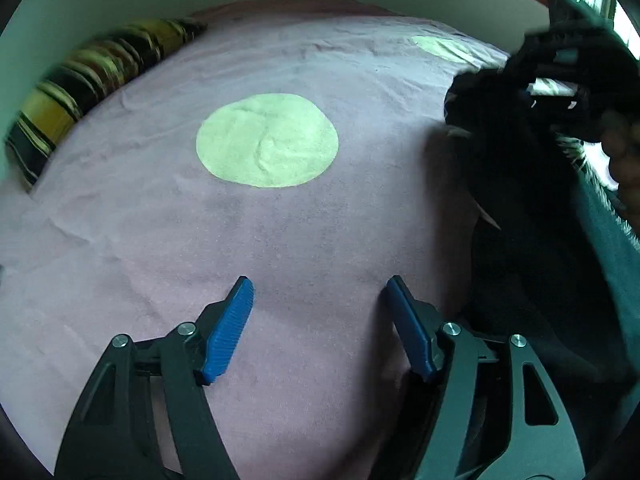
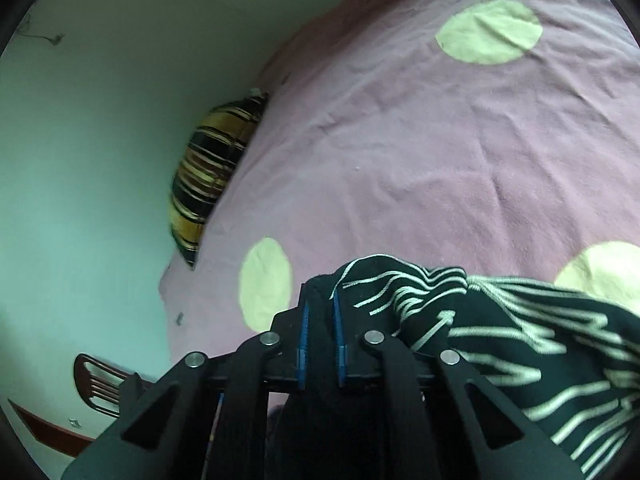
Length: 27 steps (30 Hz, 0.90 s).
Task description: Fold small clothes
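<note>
A black garment with pale stripes (image 2: 500,320) hangs from my right gripper (image 2: 320,304), whose blue pads are shut on a bunched black edge of it, above the pink bedspread (image 2: 400,160). In the left wrist view the same garment (image 1: 520,208) shows as a dark mass at the right, held up by the right gripper (image 1: 560,92). My left gripper (image 1: 320,292) is open and empty, low over the pink bedspread (image 1: 280,240), to the left of the hanging garment.
The bedspread has large pale yellow dots (image 1: 267,140). A yellow and black striped pillow (image 1: 80,92) lies along the pale wall at the bed's far left edge. A dark wooden chair (image 2: 100,384) stands beside the bed.
</note>
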Available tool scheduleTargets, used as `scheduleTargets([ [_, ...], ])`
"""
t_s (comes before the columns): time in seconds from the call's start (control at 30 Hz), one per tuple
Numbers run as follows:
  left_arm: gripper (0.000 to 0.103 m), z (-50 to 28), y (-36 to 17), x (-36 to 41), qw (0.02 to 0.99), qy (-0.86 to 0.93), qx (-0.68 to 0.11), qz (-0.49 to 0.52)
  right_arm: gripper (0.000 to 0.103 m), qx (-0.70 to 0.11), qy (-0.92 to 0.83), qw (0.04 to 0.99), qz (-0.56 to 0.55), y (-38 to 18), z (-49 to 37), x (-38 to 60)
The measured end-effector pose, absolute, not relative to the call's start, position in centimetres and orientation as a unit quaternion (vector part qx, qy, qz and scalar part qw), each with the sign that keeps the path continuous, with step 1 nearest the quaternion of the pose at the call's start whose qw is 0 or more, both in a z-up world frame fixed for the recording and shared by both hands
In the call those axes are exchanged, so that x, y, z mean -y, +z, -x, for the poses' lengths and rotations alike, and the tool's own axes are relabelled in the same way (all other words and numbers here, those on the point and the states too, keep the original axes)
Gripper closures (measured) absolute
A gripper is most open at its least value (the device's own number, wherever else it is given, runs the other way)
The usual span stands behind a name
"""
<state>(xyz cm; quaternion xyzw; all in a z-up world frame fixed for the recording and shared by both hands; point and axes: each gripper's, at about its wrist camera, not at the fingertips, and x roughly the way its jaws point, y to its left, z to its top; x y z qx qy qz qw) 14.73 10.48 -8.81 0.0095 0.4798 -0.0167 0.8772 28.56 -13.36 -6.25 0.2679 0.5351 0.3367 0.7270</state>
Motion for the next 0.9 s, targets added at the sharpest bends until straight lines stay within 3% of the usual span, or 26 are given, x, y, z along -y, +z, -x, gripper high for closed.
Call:
scheduleTargets([
  [0.2,0.032,-14.6,-8.6,-10.1,0.880,-0.019,-0.474,-0.028,0.094,-0.559,0.315,0.711,-0.288,-9.8,-30.0,13.3],
  [0.27,0.031,-14.4,-8.1,-10.4,0.882,-0.022,-0.470,-0.022,0.093,-0.550,0.318,0.706,-0.314,-9.0,-29.8,14.2],
  [0.43,0.030,-14.2,-7.0,-11.4,0.888,-0.020,-0.459,0.008,0.079,-0.460,0.290,0.767,-0.340,-4.7,-28.6,19.1],
  [0.57,0.030,-13.0,-4.2,-11.8,0.907,-0.020,-0.419,0.030,0.079,-0.429,0.281,0.775,-0.370,-2.7,-27.3,22.5],
  [0.67,0.028,-11.9,-2.5,-10.5,0.914,-0.071,-0.397,0.042,0.079,-0.433,0.333,0.759,-0.353,-2.0,-25.3,21.1],
  [0.73,0.022,-11.5,-2.4,-8.6,0.913,-0.104,-0.393,0.024,0.073,-0.446,0.356,0.746,-0.344,-2.5,-24.7,19.7],
  [0.9,0.022,-13.5,-6.4,-6.0,0.888,-0.083,-0.451,-0.035,0.072,-0.503,0.335,0.721,-0.340,-7.5,-25.5,17.0],
])
